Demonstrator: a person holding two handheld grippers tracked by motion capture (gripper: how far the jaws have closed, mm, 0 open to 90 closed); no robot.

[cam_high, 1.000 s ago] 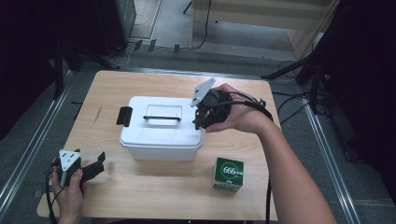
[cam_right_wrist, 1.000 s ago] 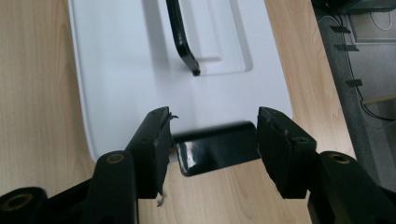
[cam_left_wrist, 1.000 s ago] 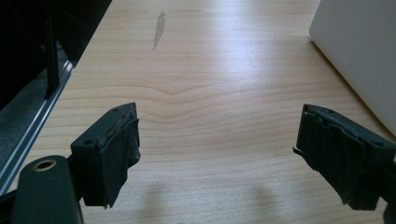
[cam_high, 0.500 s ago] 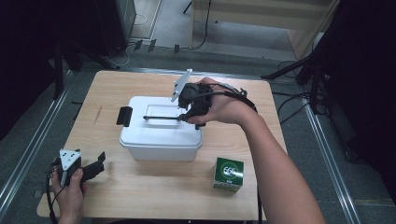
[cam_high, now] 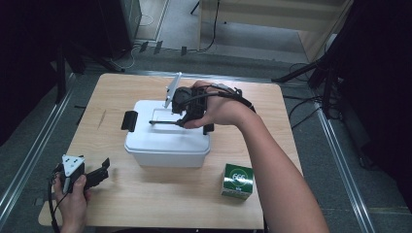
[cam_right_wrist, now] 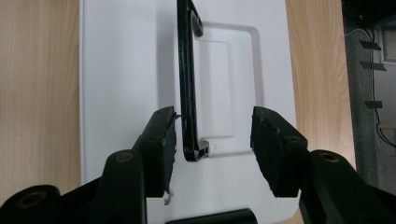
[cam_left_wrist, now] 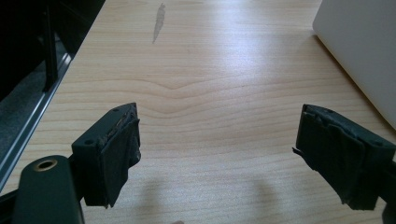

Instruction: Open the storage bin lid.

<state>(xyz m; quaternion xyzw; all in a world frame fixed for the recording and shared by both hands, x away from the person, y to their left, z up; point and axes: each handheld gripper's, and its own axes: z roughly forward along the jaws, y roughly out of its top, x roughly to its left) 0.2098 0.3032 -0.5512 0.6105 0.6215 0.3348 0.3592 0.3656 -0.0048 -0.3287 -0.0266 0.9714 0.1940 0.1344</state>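
A white lidded box (cam_high: 165,148) stands mid-table. Its black handle (cam_high: 163,122) is raised off the lid. My right gripper (cam_high: 180,119) hovers over the lid, open. In the right gripper view the handle (cam_right_wrist: 187,70) stands edge-on over the white lid (cam_right_wrist: 121,70), its near end between the jaws of the right gripper (cam_right_wrist: 212,128) and close to the left one. My left gripper (cam_high: 99,167) rests at the table's front left, open; in the left gripper view nothing lies in the left gripper (cam_left_wrist: 217,135), only bare wood.
A small green carton (cam_high: 238,180) sits front right of the box. Black latches (cam_high: 128,120) clip the box ends. The box wall (cam_left_wrist: 359,46) shows at upper right in the left gripper view. The table's left edge drops to a metal rail (cam_high: 29,160).
My right gripper has moved left from the lid's right end to the handle, which now stands up between its jaws. The left gripper has stayed put.
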